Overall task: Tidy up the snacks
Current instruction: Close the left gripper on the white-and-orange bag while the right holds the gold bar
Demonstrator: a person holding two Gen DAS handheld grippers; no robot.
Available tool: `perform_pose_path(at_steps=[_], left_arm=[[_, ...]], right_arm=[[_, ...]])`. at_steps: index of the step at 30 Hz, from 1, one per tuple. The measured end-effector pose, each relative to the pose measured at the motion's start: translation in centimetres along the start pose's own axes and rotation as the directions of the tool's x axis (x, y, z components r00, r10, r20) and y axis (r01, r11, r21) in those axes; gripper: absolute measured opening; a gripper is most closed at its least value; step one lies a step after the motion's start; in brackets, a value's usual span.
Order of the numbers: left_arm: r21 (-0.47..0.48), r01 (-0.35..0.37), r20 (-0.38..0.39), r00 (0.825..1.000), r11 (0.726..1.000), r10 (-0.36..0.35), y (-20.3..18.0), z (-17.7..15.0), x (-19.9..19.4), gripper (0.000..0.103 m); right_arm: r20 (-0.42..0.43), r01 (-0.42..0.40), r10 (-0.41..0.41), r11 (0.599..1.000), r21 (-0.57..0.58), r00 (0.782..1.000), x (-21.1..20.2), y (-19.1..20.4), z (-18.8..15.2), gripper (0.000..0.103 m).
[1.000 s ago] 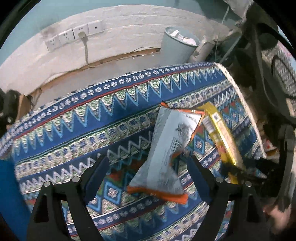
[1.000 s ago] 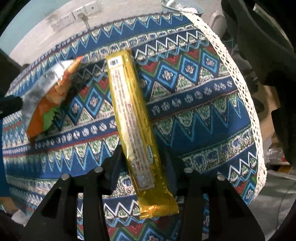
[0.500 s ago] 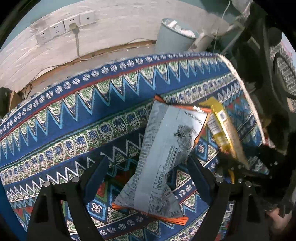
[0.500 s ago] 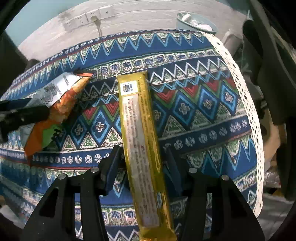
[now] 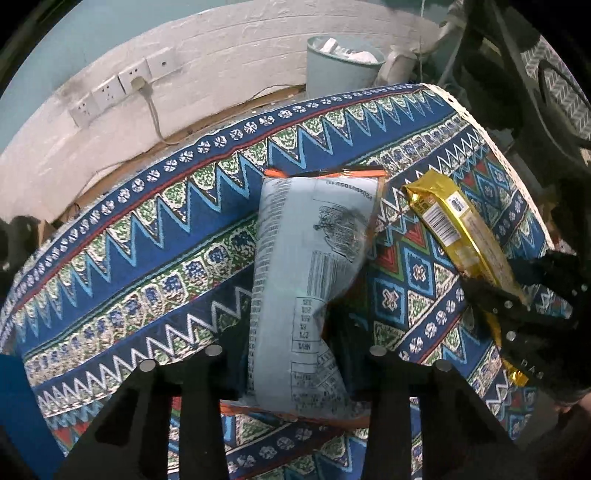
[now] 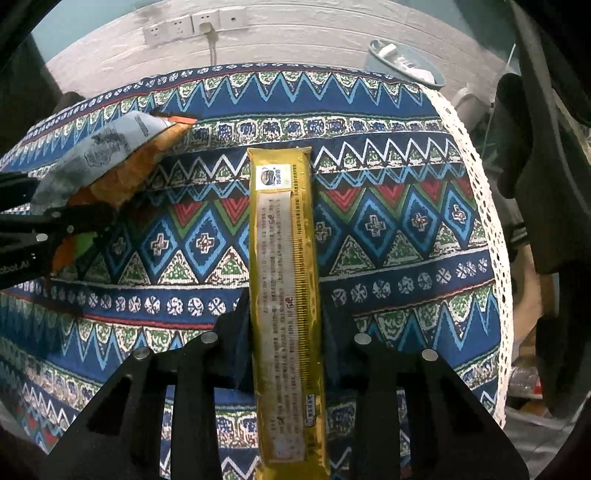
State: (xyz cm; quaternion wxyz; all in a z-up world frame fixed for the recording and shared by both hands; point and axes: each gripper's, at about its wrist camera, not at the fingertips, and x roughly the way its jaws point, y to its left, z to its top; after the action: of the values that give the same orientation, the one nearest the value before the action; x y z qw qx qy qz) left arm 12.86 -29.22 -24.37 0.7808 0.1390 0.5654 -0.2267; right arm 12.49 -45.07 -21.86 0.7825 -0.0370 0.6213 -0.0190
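A silver-grey snack bag [image 5: 314, 251] with orange edges lies on the patterned blue tablecloth [image 5: 147, 258]. My left gripper [image 5: 291, 343] points down over it. Its jaws are closing and the pads pinch the bag's lower half into a narrow waist. A long gold packet [image 6: 284, 277] lies lengthwise to the right of the bag. My right gripper [image 6: 286, 325] straddles the packet, jaws closing, pads against both long sides. The gold packet [image 5: 458, 229] and the right gripper [image 5: 517, 306] show at the right of the left wrist view. The bag [image 6: 107, 158] and the left gripper [image 6: 74, 221] show at the left of the right wrist view.
The cloth's white lace edge [image 6: 491, 221] marks the table's right side, with dark furniture and hanging fabric [image 6: 535, 166] beyond it. A pale blue bin [image 5: 340, 70] stands on the floor behind the table. Wall sockets [image 6: 192, 24] with a plugged cable sit on the white wall.
Both pairs of jaws have closed in from wide apart onto their packets. The left gripper has sunk closer to the bag, and the right gripper now lines up with the gold packet.
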Motion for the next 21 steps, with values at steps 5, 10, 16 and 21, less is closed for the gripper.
perform_pose_path(at_steps=[5,10,16,21], left_arm=[[0.007,-0.019,0.028,0.999,1.0,0.019,0.3,-1.0,-2.1,0.037],[0.008,-0.036,0.039,0.999,0.999,0.035,0.6,-1.9,-4.1,0.037],[0.038,-0.09,0.072,0.994,0.995,0.087,1.0,-2.8,-6.8,0.037],[0.019,-0.115,0.079,0.99,0.993,0.113,1.8,-3.5,-8.8,0.037]], right_arm=[[0.006,0.004,-0.004,1.0,0.0,1.0,-2.4,0.7,-2.1,0.031],[0.013,0.001,-0.001,1.0,0.015,1.0,-4.7,0.5,-2.2,0.031],[0.025,-0.004,0.004,1.0,0.029,1.0,-6.7,0.6,-2.4,0.031],[0.046,-0.011,0.009,0.999,0.03,0.999,-8.4,1.3,-2.3,0.027]])
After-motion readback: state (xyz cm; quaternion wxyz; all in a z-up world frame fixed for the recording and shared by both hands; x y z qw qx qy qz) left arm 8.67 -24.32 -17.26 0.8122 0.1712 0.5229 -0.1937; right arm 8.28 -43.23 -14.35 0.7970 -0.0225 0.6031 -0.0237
